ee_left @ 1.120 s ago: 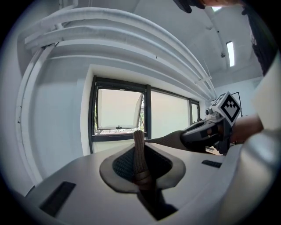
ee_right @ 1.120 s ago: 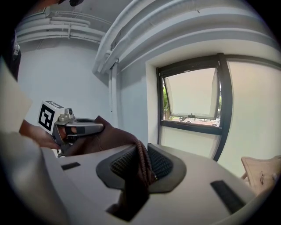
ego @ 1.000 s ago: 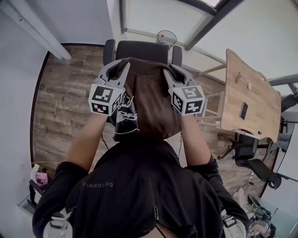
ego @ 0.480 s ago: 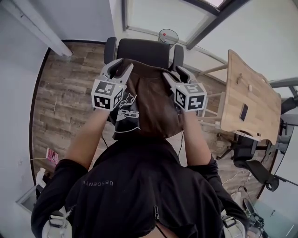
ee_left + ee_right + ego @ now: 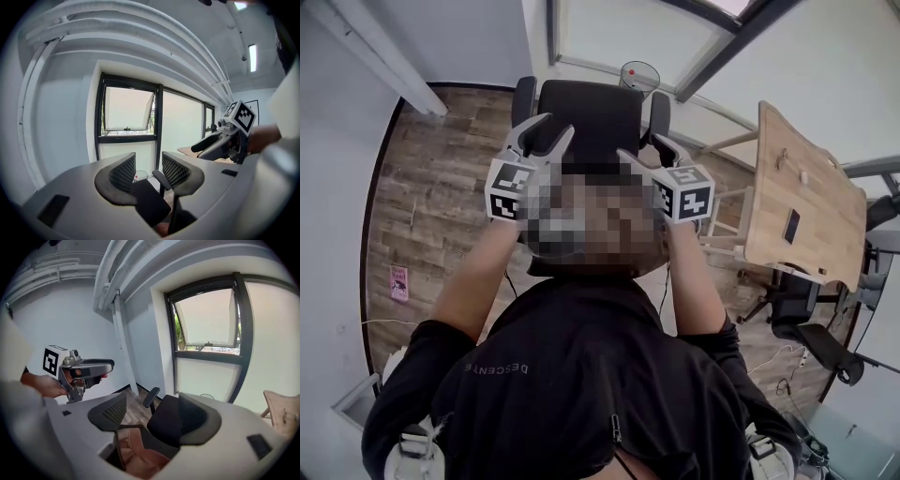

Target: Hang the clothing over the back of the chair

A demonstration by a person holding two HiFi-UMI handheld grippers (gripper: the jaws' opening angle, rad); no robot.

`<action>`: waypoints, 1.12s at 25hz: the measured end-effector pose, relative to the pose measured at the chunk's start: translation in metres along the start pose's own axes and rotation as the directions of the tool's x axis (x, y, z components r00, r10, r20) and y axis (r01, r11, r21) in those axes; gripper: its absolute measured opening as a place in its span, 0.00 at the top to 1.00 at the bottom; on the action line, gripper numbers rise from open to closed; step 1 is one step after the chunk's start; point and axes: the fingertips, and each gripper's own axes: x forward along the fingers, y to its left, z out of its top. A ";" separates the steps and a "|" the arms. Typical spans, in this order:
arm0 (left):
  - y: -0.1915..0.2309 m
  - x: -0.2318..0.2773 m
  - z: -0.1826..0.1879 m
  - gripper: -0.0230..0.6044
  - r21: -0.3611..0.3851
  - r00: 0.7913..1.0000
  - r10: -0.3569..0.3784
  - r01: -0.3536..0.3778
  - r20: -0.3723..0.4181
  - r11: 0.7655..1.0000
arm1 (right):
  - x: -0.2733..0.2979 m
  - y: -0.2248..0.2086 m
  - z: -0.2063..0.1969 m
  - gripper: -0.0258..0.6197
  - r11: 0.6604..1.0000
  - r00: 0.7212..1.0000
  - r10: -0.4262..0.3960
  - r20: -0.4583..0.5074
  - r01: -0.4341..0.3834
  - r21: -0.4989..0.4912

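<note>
Barely visible clothing (image 5: 136, 458), left gripper (image 5: 555, 127) and right gripper (image 5: 642, 147) opening, empty, chair (image 5: 586, 108) ahead

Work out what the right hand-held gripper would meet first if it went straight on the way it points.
Probably the black padded office chair, seen between the right hand-held gripper's opening jaws; nothing is gripped. The brown fabric garment lies just below that line, though depth is unclear.
</note>
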 end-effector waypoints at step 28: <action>-0.187 -0.150 0.064 0.83 0.106 0.972 -0.060 0.037 0.227 0.994 | -0.234 0.108 0.008 0.71 0.985 0.893 0.106 0.437 -0.036 -0.166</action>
